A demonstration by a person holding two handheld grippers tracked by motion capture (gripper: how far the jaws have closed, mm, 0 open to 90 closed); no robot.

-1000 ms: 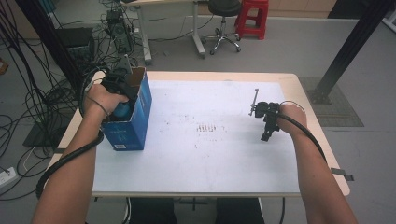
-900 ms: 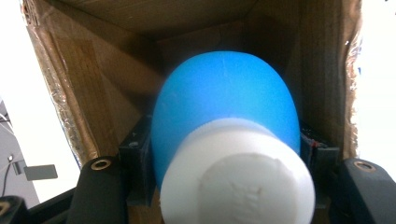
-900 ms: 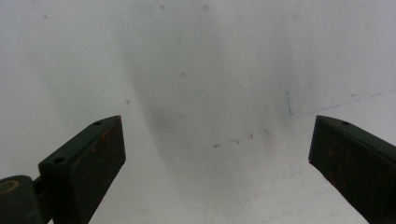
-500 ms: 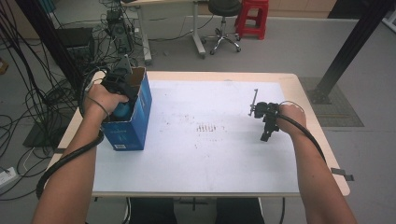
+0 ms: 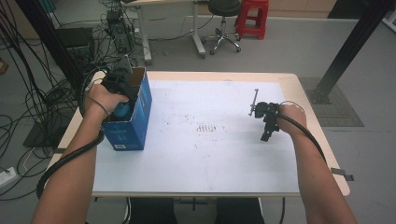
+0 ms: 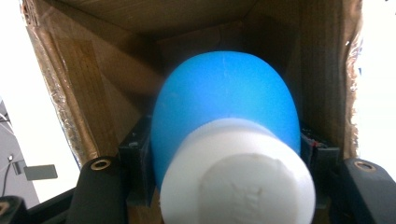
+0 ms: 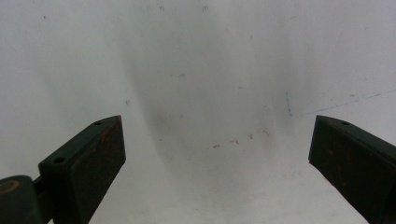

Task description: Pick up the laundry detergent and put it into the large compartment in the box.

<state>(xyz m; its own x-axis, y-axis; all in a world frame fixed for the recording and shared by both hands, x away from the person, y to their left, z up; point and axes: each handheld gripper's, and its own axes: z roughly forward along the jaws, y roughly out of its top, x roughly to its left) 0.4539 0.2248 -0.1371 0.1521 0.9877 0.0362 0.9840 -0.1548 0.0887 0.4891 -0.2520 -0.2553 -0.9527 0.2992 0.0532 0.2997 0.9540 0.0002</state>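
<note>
A blue cardboard box (image 5: 128, 126) stands open-topped at the table's left. My left gripper (image 5: 119, 86) reaches down into it from above, shut on a rounded blue object (image 5: 122, 110). In the left gripper view that blue object (image 6: 224, 102) has a white cylindrical end (image 6: 238, 182) facing the camera. It sits clamped between the jaws of the left gripper (image 6: 229, 154), with the box's brown inner walls (image 6: 93, 79) all around. My right gripper (image 5: 267, 133) hovers low over the white sheet at the right. In its own view the right gripper (image 7: 217, 135) is open, with nothing between its fingers.
A white sheet (image 5: 210, 158) covers most of the wooden table (image 5: 317, 116), with faint brown marks (image 5: 208, 127) at its centre. Cables (image 5: 28, 93) crowd the floor at the left. A stool (image 5: 224, 18) and desk legs stand beyond the far edge, and a black post (image 5: 345, 51) at the right.
</note>
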